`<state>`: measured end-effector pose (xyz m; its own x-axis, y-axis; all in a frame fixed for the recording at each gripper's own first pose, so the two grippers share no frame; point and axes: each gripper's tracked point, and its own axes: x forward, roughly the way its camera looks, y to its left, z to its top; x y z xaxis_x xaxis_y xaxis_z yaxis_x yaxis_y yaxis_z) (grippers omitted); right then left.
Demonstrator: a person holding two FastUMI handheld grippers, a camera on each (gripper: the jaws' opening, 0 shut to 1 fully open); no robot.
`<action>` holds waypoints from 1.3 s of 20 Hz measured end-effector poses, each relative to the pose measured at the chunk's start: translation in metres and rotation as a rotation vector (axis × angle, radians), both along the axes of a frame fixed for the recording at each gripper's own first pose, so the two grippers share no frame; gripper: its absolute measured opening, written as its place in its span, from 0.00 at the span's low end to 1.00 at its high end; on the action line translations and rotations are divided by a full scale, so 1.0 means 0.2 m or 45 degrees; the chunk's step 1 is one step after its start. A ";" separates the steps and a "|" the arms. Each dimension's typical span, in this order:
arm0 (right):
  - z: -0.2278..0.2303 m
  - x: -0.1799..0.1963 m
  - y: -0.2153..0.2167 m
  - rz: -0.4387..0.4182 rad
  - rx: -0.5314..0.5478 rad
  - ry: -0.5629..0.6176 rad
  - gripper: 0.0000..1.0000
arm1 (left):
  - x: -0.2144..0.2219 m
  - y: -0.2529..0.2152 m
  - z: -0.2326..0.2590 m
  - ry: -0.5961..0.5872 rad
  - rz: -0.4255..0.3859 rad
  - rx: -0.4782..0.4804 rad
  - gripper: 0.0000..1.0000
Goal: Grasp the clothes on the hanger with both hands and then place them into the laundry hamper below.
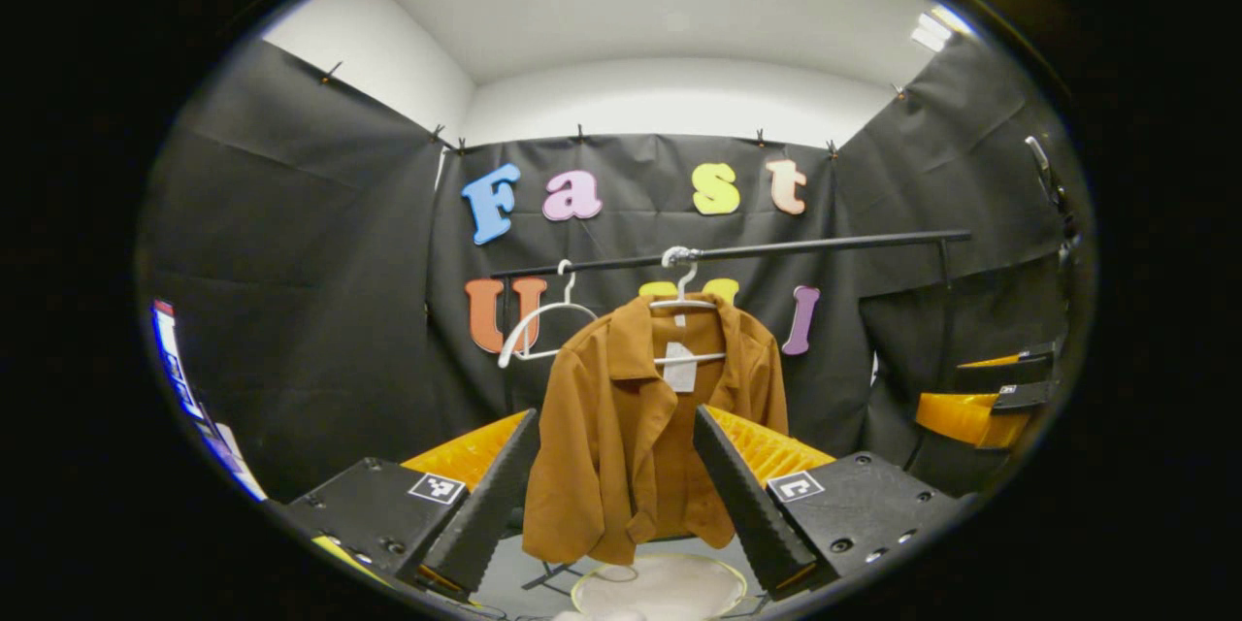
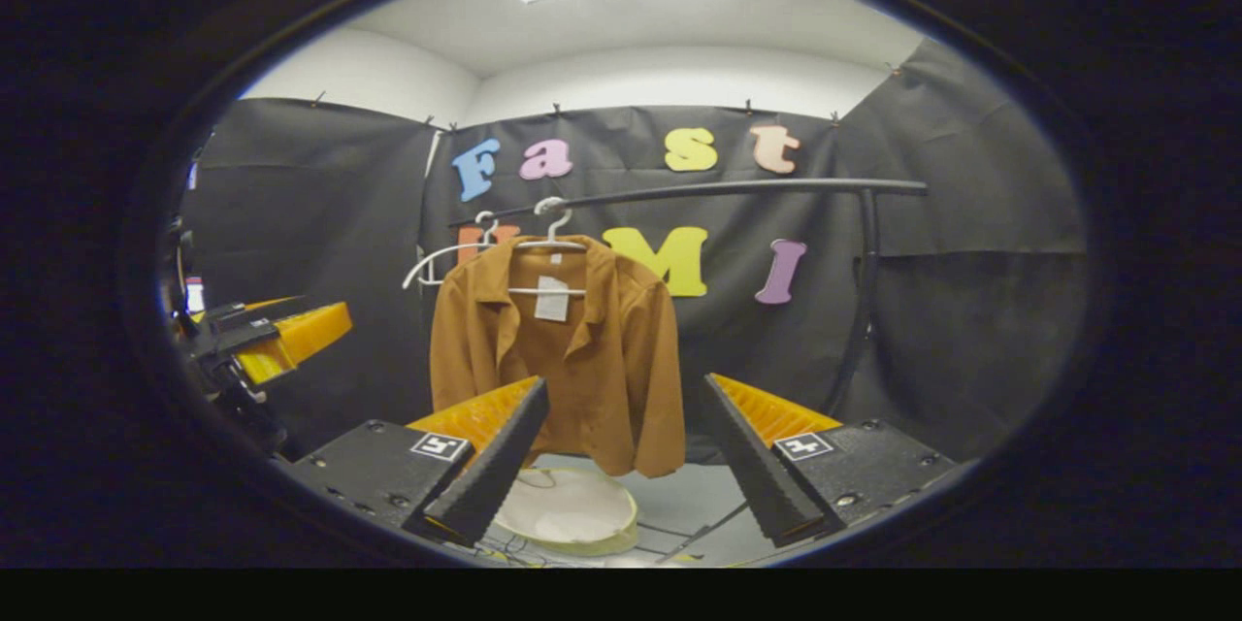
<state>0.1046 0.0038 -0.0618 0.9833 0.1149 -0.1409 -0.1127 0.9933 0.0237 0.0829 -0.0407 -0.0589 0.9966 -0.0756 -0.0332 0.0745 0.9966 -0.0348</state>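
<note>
Left gripper [image 1: 613,485], bottom centre of the left gripper view: black-and-orange fingers spread wide, holding nothing. Right gripper [image 2: 621,456], bottom centre of the right gripper view: likewise spread, empty. Below and beyond, round pale mesh laundry hamper [image 2: 568,507] on the floor. Farther back, mid-frame: rust-brown collared shirt [image 1: 631,427] hanging open-fronted on a white wire hanger [image 1: 685,303] from the black horizontal rail [image 1: 776,249].

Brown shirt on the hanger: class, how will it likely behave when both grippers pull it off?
The shirt hangs in soft folds, so it is probably floppy and will sag between the grips. It looks like thin cloth, likely light. The hanger hooks loosely on the rail, so it may swing.
</note>
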 end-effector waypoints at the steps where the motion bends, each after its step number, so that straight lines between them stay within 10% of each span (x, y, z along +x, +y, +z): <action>1: -0.02 0.09 0.00 0.008 0.008 0.007 1.00 | 0.07 -0.02 -0.02 0.004 0.010 0.005 1.00; 11: -0.09 1.08 0.23 0.181 0.031 0.028 1.00 | 0.87 -0.18 -0.19 0.023 0.061 -0.029 1.00; 22: -0.15 1.65 0.36 0.222 0.038 0.062 0.99 | 1.28 -0.10 -0.36 0.110 0.258 0.019 0.99; 26: -0.18 1.72 0.38 0.277 0.082 0.066 0.74 | 1.28 -0.01 -0.41 0.129 0.329 0.034 0.63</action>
<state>0.4483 0.0803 -0.0977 0.9262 0.3334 -0.1761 -0.3207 0.9422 0.0973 0.3398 -0.0432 -0.1405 0.9742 0.1826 -0.1325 -0.1846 0.9828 -0.0028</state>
